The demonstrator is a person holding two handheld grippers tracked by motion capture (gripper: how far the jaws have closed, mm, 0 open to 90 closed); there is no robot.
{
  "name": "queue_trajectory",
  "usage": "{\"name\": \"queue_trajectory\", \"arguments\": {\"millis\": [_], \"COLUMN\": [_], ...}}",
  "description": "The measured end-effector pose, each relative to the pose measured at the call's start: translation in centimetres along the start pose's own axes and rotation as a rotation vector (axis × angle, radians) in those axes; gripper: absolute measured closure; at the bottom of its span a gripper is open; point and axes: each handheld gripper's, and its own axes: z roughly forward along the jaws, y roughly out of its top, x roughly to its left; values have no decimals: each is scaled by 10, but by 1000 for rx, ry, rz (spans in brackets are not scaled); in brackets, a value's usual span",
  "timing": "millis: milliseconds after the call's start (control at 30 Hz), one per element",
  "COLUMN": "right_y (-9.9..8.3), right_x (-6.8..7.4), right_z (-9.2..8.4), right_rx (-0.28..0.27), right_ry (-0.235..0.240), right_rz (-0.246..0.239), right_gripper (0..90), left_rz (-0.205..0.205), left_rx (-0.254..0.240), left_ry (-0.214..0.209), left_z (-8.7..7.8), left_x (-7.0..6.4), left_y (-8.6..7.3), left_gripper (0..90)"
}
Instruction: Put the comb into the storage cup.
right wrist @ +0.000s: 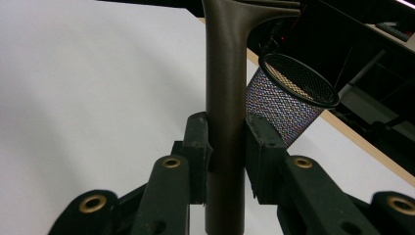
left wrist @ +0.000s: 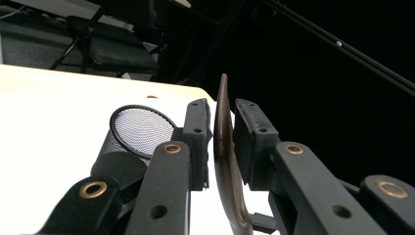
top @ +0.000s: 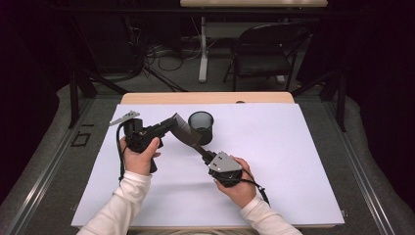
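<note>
Both the left gripper and right gripper clench a brown strap beside the mesh cup.

The table is of pale wood, and a large white sheet lies flat over nearly its whole top. A black mesh cup stands upright on the sheet, just beyond both pairs of fingers.
</note>
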Motion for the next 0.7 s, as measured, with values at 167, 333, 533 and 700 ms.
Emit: {"name": "queue_trajectory", "arguments": {"millis": [167,333,533,700], "right_y": [0,0,0,0], "right_x": [0,0,0,0], "right_z": [0,0,0,0], "right_rx": [-1,-2,-2,-1], "right_ry": [2,5,4,4], "right_rz": [0,2,2,2], "right_gripper": [731,731,731,730], "left_rz": [-3,-3,-6,-15], "left_rx": [2,8,7,8], "left_ry": [-2,-7,-8,-13], "left_z": [1,1,2,2], "left_x": [0,0,-1,0], "left_y": [0,0,-1,-1], "left_gripper": [775,787,798,803]}}
